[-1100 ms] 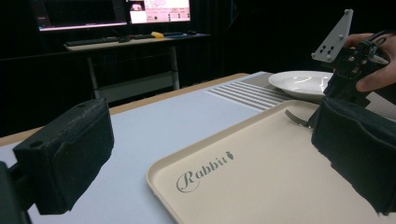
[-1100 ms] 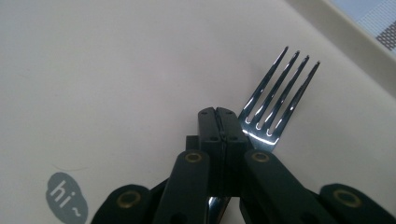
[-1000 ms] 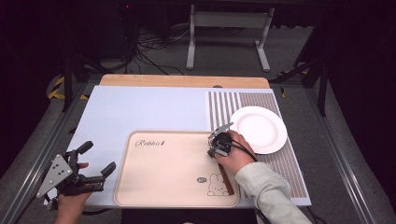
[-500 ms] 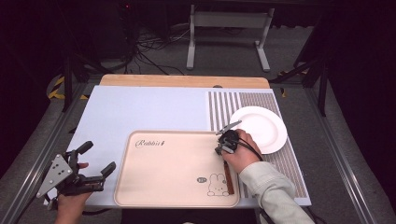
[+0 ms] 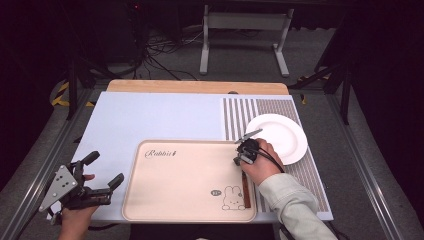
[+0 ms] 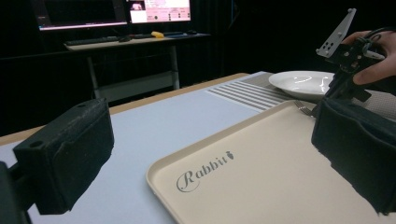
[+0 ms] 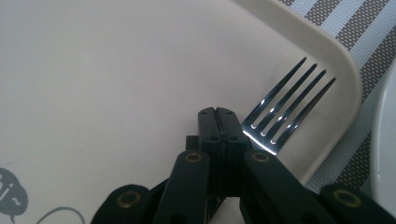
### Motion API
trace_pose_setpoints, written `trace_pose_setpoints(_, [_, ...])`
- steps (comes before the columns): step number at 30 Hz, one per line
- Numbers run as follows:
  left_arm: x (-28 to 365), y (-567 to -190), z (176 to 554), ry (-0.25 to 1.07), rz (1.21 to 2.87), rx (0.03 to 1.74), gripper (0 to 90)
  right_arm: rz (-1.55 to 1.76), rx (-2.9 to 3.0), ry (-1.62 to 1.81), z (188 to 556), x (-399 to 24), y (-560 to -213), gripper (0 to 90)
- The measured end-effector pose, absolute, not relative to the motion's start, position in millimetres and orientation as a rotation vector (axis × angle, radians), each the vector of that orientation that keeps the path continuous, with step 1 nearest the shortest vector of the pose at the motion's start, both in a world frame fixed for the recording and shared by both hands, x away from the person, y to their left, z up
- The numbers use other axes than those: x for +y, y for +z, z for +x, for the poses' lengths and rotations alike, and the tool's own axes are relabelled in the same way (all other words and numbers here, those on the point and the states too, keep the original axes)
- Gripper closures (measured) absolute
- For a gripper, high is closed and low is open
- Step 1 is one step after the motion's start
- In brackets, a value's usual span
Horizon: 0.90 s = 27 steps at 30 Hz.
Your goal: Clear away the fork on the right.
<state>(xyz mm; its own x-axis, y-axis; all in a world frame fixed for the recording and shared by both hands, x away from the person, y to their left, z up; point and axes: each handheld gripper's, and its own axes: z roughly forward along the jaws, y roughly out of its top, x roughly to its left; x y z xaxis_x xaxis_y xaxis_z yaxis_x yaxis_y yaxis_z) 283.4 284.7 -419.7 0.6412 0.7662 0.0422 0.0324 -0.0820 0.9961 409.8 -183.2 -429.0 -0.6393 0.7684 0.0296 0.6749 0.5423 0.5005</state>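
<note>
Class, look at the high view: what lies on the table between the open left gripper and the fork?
The beige tray fills that stretch, from the left gripper to the fork near its right edge; the high view shows it.

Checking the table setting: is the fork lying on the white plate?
No, the fork sits over the beige tray's corner by the right claw; the white plate lies beyond the rim.

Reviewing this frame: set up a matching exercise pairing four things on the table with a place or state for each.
1. fork
2. white plate
3. left gripper
4. beige tray

a. jaws open, at the table's near left corner
b. on the striped mat
c. printed with a rabbit
d. in the shut right gripper, tines over the tray's corner

Pairs: 1-d, 2-b, 3-a, 4-c
</note>
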Motion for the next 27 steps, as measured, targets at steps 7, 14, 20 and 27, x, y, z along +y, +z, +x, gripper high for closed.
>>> trace_pose_setpoints(7, [284.6, -419.6, 283.2, 0.696, 1.550, 0.687, 0.0, 1.158, 2.541, 0.825, 404.4, -187.4, -413.2, 83.8])
trace_pose_setpoints(14, [284.2, -419.5, 283.2, 0.696, 1.553, 0.685, 0.0, 1.032, 2.492, 0.949, 394.0, -193.1, -388.5, 65.5])
trace_pose_setpoints(20, [284.0, -419.8, 283.6, 0.695, 1.551, 0.686, 0.0, 0.950, 2.444, 1.080, 384.4, -199.8, -374.3, 45.9])
trace_pose_setpoints(27, [283.5, -419.5, 282.9, 0.701, 1.553, 0.685, 0.0, 0.878, 2.348, 1.171, 376.1, -214.5, -363.7, 22.5])
